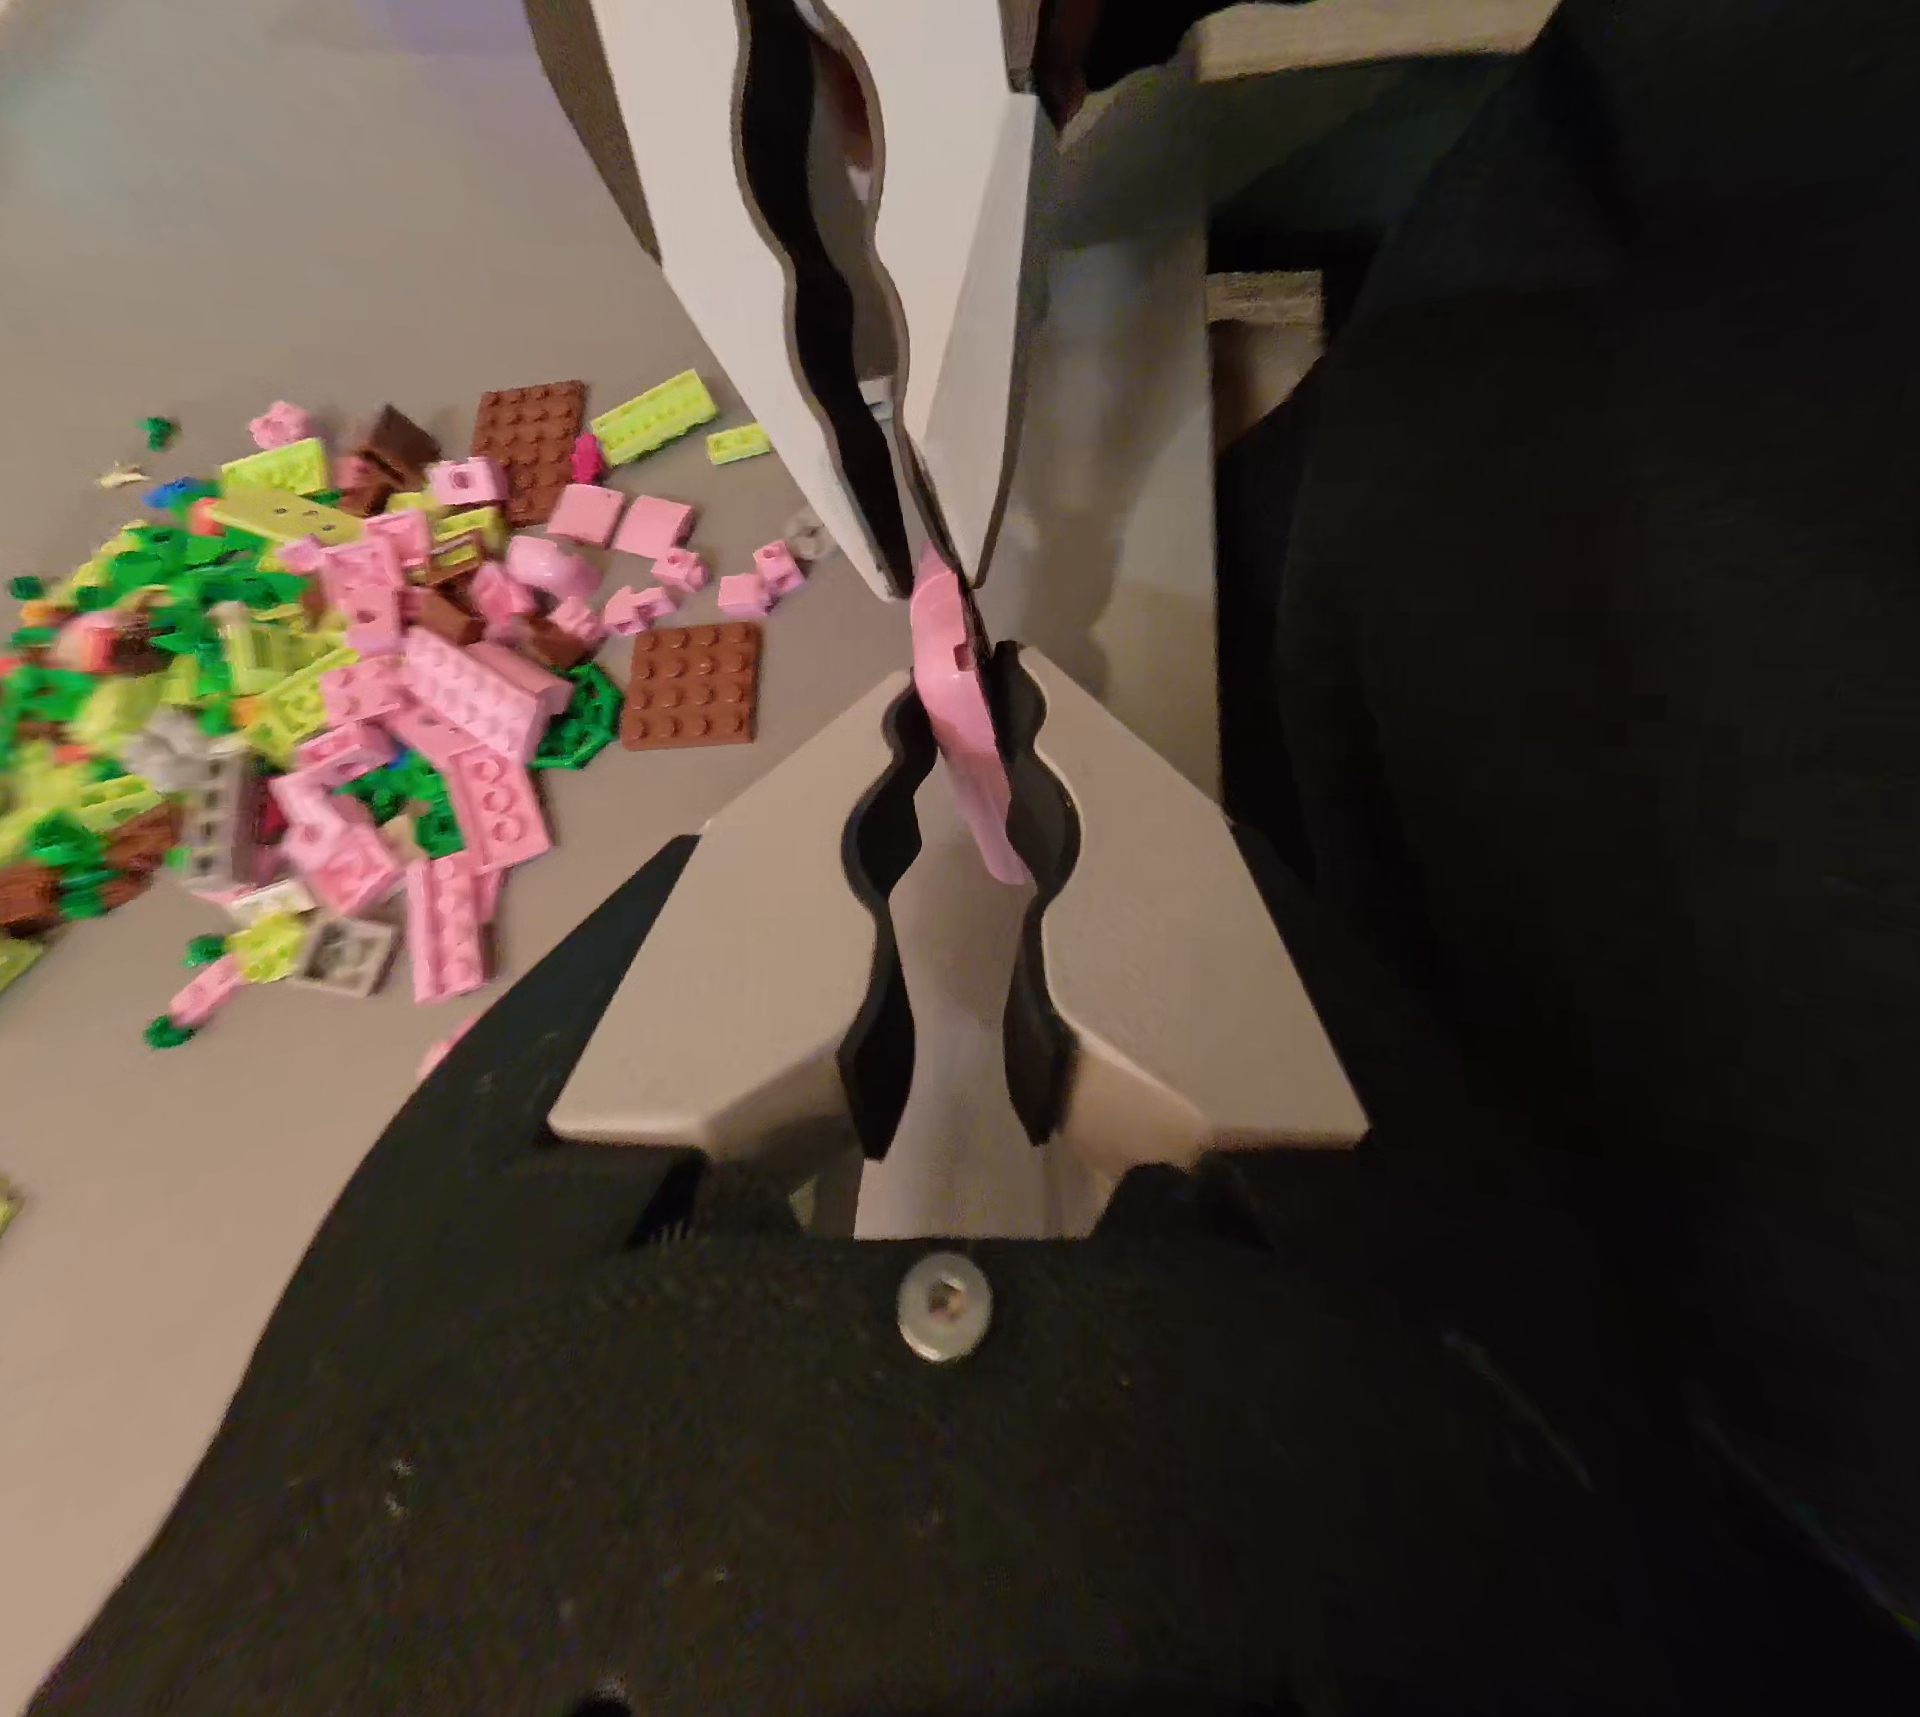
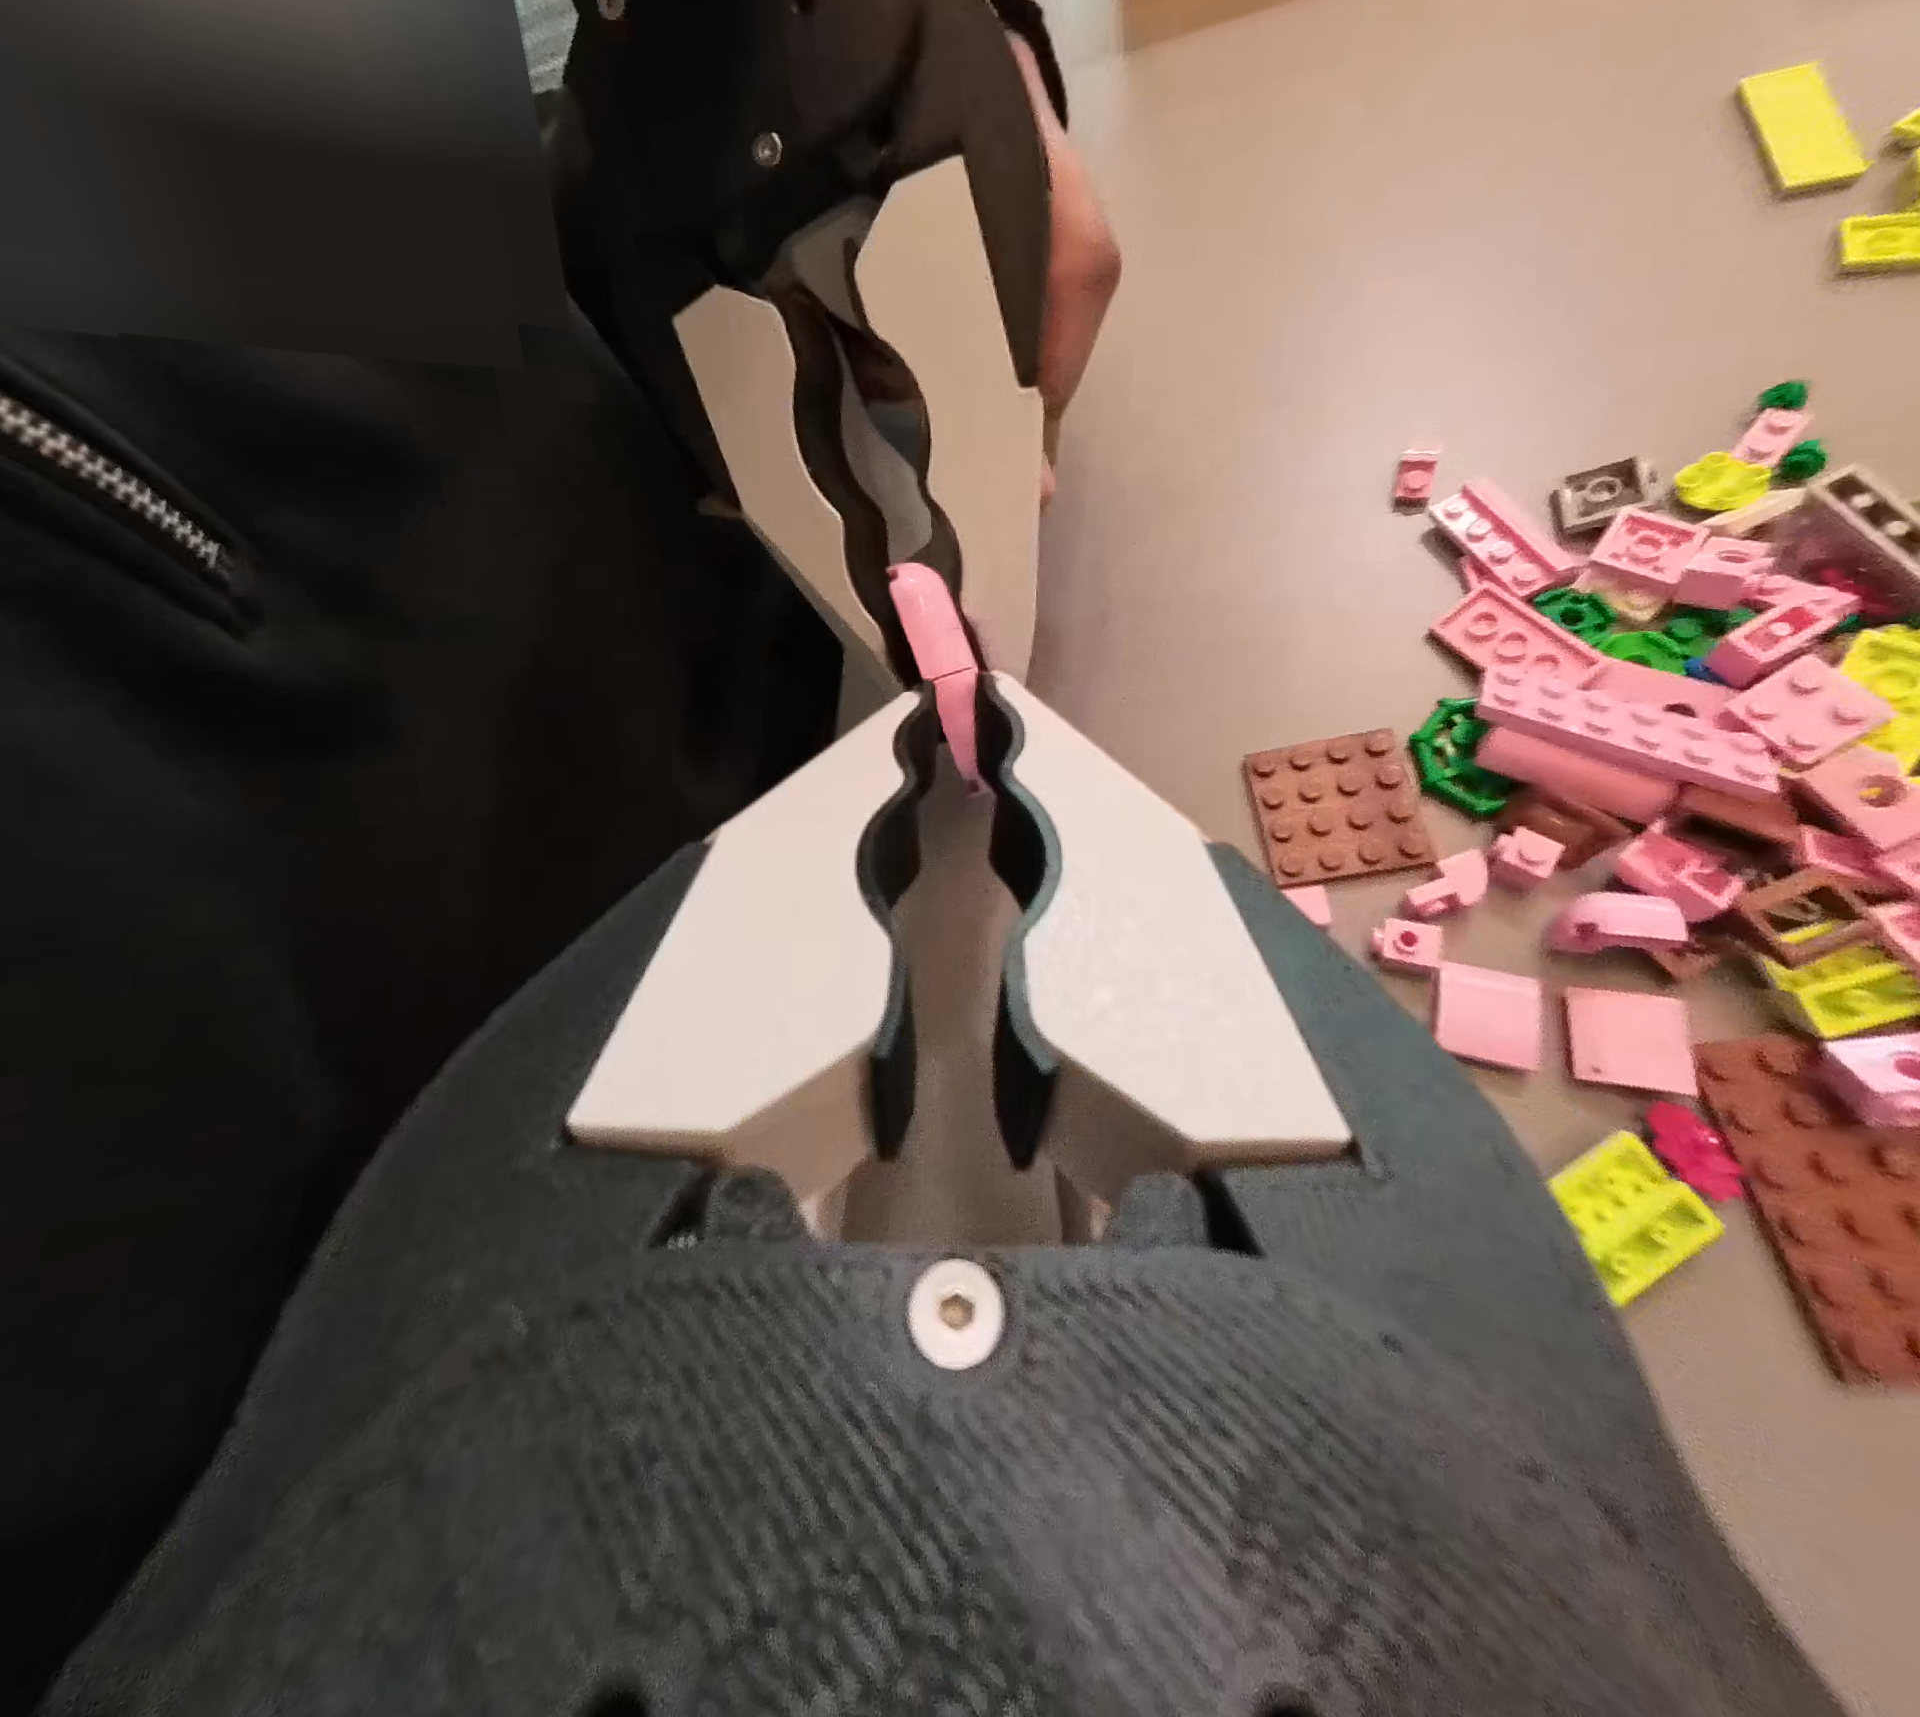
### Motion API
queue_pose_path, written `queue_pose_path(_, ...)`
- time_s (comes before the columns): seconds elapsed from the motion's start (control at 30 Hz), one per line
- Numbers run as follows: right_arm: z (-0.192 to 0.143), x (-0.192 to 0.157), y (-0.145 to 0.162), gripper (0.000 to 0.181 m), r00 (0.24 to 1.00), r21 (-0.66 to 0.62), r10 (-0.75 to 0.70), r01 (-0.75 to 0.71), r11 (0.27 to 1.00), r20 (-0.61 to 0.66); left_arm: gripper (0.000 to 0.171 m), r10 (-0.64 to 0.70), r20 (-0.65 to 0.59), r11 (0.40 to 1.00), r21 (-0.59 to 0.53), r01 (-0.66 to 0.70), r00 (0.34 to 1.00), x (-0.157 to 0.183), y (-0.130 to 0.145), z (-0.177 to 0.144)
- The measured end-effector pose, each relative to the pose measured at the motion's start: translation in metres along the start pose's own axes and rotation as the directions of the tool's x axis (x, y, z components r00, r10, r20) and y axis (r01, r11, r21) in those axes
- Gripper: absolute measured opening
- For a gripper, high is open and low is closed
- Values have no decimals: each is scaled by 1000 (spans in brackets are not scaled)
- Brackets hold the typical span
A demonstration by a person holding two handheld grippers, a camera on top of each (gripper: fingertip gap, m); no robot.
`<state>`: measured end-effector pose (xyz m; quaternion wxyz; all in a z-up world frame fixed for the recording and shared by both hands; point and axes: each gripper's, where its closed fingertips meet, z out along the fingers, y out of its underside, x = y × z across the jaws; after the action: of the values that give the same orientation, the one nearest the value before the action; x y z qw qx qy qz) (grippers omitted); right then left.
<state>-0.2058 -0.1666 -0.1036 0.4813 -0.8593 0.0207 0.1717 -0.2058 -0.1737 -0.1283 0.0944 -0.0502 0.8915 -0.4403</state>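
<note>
Evidently both of my grippers meet tip to tip over the near edge of the grey table (image 1: 312, 140), each pinching pink plastic. My left gripper (image 1: 961, 711) is nearly closed, its black wavy pads nipping a rounded pink piece (image 1: 961, 732) at the very tips; in the left wrist view that piece runs down between my fingers and sticks out beyond them. My right gripper (image 2: 961, 711) is closed just as far on a thin pink piece (image 2: 961, 722), and in the right wrist view the 2 pink parts touch end to end where the tips meet (whether they are 2 pieces joined or pressed together, I cannot tell). From the left wrist view the right gripper (image 1: 930, 561) comes down from the far side, its tips shut onto the top of the pink part. I judge these bits light, hard and stiff, with a smooth glossy skin that could slip or twist between my pads, since only a narrow edge is gripped; holding across the flat faces, close to the joint, looks safest to me. They seem sturdy, not fragile. To the left in the left wrist view lies a loose heap of bricks (image 1: 312, 711), pink, lime, green and brown, with a brown studded plate (image 1: 694, 685) just beside it. A dark jacket with a zip (image 2: 114, 472) fills the near side.
</note>
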Motion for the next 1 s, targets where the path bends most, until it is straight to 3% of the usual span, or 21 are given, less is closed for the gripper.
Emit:
queue_pose_path(0.1,-5,-13,-8,4,973,34,144,-152,988,178,10,-113,-183,983,125,138,977,13,-17,-7)
queue_pose_path(0.17,-11,-20,-16,5,908,56,260,-294,954,329,10,-196,-282,950,184,253,939,16,-27,-10)
queue_pose_path(0.4,-21,-18,-29,0,731,135,414,-562,816,542,9,-332,-506,818,267,510,796,22,-45,-19)
queue_pose_path(0.47,-15,0,-16,0,770,140,452,-561,816,451,8,-324,-636,727,307,615,700,27,-69,-37)
queue_pose_path(0.57,-24,3,-20,0,804,205,418,-534,820,423,8,-411,-437,783,280,555,800,7,-55,-22)
queue_pose_path(0.73,-41,12,-33,0,954,296,243,-287,911,176,8,-469,-385,769,264,582,795,-3,-45,-20)
queue_pose_path(0.83,-37,-1,-38,16,972,264,181,-216,940,149,8,-498,-388,758,238,607,775,-1,-41,-16)
queue_pose_path(1.0,-21,-4,-25,14,989,165,120,-133,977,82,8,-485,-346,789,223,572,803,0,-37,-11)
